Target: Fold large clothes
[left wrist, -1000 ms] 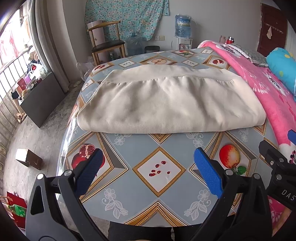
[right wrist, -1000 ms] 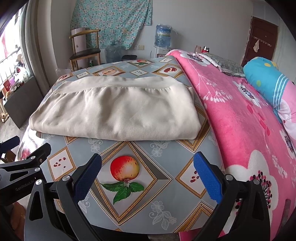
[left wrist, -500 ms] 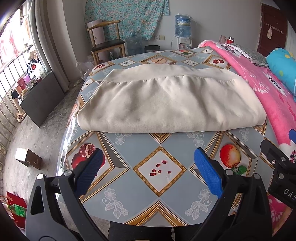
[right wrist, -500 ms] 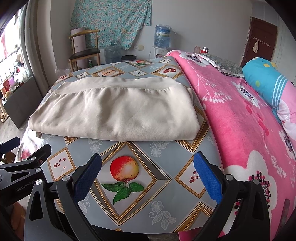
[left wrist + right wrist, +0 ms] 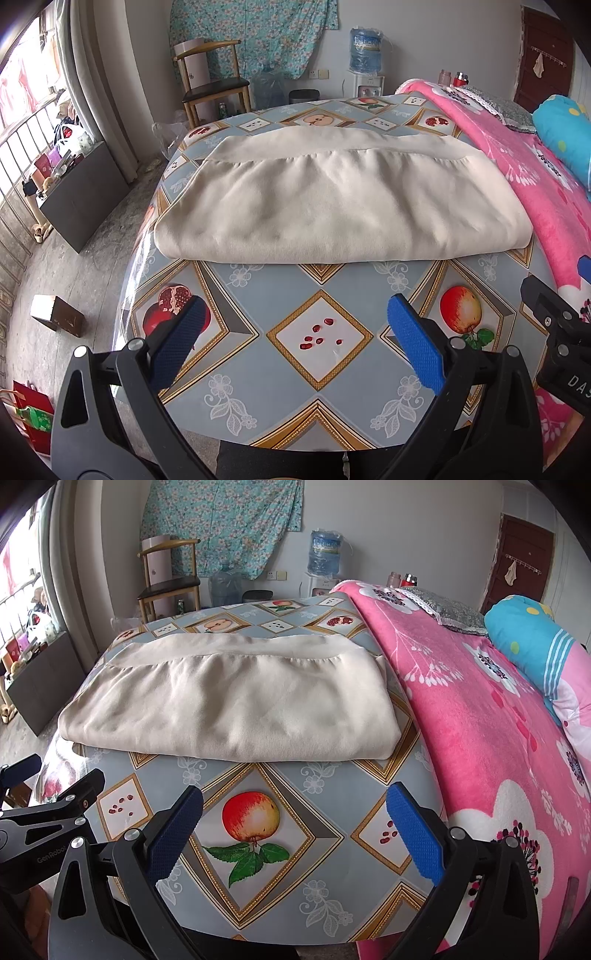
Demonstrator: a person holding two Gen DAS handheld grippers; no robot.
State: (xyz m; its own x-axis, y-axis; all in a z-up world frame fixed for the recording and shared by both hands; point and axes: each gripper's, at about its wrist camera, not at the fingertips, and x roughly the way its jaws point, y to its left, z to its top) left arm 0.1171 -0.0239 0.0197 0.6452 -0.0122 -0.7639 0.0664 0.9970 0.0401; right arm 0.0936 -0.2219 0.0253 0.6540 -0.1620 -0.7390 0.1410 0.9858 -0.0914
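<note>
Both my grippers hang empty with jaws wide apart, left gripper and right gripper, over the near part of the fruit-print tablecloth. Beyond them lies the cream garment, already doubled, long axis left to right, folded edge facing me. I judge one fold remains: pinch both near corners, then carry one end across

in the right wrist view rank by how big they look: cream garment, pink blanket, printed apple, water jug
1. pink blanket, though it runs close to the camera, which inflates it
2. cream garment, close behind
3. printed apple
4. water jug, far off at the wall, so it only looks smallest
</note>
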